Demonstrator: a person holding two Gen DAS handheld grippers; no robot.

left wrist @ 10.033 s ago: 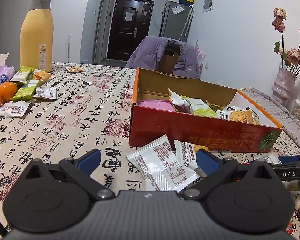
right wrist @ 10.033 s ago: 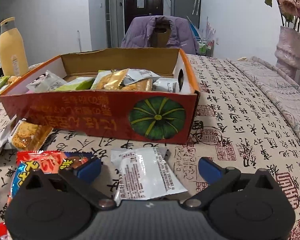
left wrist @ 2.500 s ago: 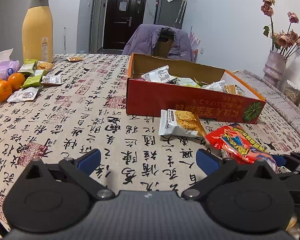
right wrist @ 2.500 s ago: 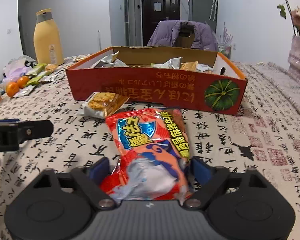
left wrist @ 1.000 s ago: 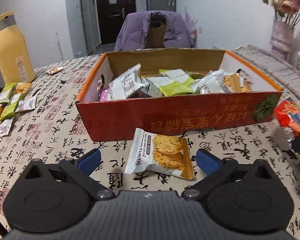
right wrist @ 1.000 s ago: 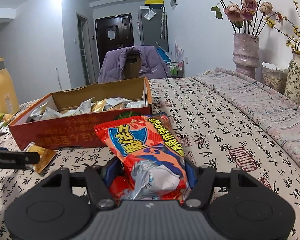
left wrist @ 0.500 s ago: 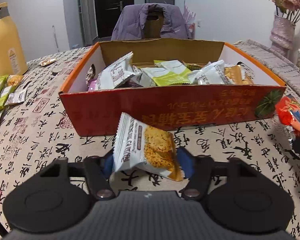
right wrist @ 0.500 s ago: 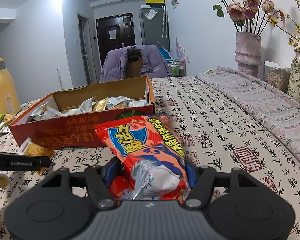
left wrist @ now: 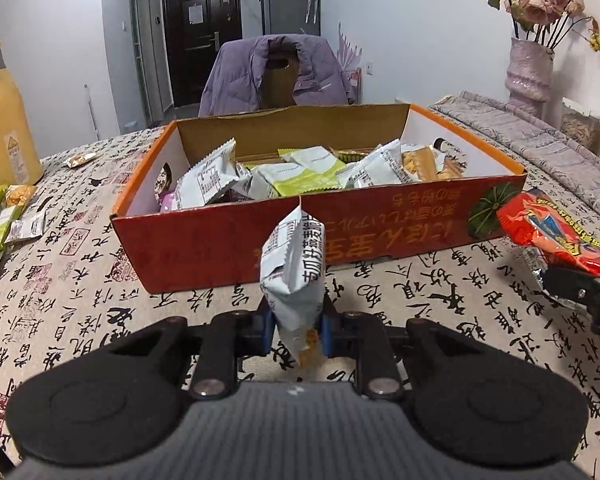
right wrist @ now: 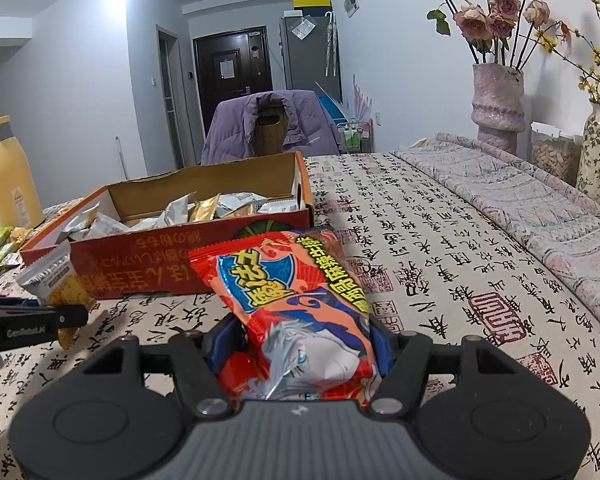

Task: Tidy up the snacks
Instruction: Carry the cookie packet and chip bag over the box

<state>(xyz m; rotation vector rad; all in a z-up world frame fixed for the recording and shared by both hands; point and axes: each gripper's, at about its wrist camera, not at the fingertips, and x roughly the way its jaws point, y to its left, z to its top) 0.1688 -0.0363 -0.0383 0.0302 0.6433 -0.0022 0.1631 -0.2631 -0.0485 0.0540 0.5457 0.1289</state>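
Now my left tool (left wrist: 294, 330) has clamped onto the cracker packet (left wrist: 294, 276), which half a second ago was only loosely framed between closing pads and a second ago lay flat on the desk (left wrist: 80, 280) in front of the box; it now stands on edge in the lower middle of the left wrist view, squeezed narrow, its top corner poking up against the red front wall of the snack box (left wrist: 228, 248). From the right wrist view the same packet shows at the far left, pinched by the left tool's dark fingers just in front of the box. My right tool (right wrist: 300, 354) has not budged: it grips the red chip bag (right wrist: 292, 300) by its lower end, the bag fanning upward through the centre of that frame, with the box behind it to the left. So I judge both hands are loaded and the pick stage is finished for these two snacks; what remains is carrying each over the box wall and letting go among the wrappers already piled inside. The packet looks crumpled in the grip, so I would lift gently to clear the cardboard edge. Several small packets (left wrist: 4, 220) lie loose at the left edge of the left view, beside the yellow bottle (left wrist: 0, 128), and I expect they need collecting afterwards.
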